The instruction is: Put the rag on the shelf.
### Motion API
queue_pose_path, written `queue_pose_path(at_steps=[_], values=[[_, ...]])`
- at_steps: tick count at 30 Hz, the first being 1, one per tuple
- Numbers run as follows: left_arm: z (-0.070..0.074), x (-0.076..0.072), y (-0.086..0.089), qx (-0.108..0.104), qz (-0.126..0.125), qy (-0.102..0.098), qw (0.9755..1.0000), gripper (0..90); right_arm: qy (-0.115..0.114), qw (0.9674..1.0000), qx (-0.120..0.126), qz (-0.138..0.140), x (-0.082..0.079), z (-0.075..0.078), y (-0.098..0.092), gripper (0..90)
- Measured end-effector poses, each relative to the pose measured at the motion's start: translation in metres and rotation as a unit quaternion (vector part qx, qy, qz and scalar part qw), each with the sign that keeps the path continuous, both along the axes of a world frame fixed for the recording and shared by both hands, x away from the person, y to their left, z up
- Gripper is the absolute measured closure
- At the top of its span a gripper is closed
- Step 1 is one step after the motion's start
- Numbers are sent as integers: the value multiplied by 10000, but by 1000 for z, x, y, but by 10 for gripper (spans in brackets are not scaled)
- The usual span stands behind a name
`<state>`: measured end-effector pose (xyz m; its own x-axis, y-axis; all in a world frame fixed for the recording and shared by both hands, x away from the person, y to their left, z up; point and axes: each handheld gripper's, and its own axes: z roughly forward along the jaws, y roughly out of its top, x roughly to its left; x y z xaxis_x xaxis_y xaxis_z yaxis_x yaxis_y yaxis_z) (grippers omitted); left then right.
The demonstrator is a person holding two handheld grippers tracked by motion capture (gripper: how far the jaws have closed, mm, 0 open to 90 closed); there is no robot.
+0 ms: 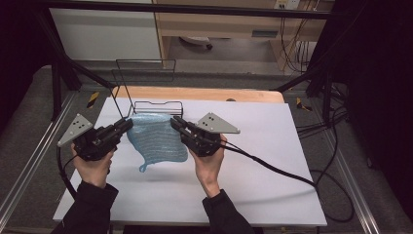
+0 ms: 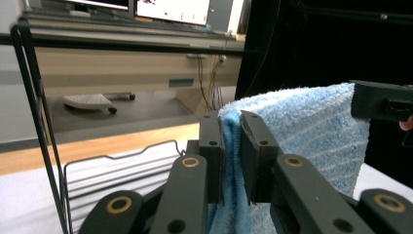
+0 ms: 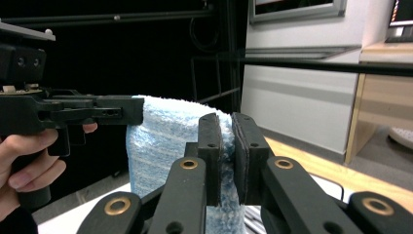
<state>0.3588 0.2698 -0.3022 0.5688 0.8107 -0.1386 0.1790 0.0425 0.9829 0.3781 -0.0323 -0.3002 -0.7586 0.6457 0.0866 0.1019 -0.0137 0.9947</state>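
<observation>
I've got the blue towel (image 1: pixel 157 136) hanging above the white table (image 1: pixel 272 161), stretched between my two grippers just in front of the wire rack (image 1: pixel 157 106), its lower corner drooping toward the tabletop. My left gripper (image 1: pixel 127 124) pinches the towel's left top corner, jaws clamped on a fold of the cloth, and my right gripper (image 1: pixel 174 122) bites the right top corner the same way. Both hands sit at about the same height, and the right gripper's cable (image 1: pixel 272 168) trails off across the table.
</observation>
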Motion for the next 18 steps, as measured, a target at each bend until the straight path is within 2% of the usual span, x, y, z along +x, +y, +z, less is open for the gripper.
queue_pose_path(at_steps=[9, 18], values=[[18, 4, 5, -267, 56, -284, 9992, 800, -239, 9995, 171, -87, 1, 16, 7, 838], [34, 8, 9, -533, 106, -538, 9971, 800, -538, 9981, 272, -139, 3, 34, 13, 838]])
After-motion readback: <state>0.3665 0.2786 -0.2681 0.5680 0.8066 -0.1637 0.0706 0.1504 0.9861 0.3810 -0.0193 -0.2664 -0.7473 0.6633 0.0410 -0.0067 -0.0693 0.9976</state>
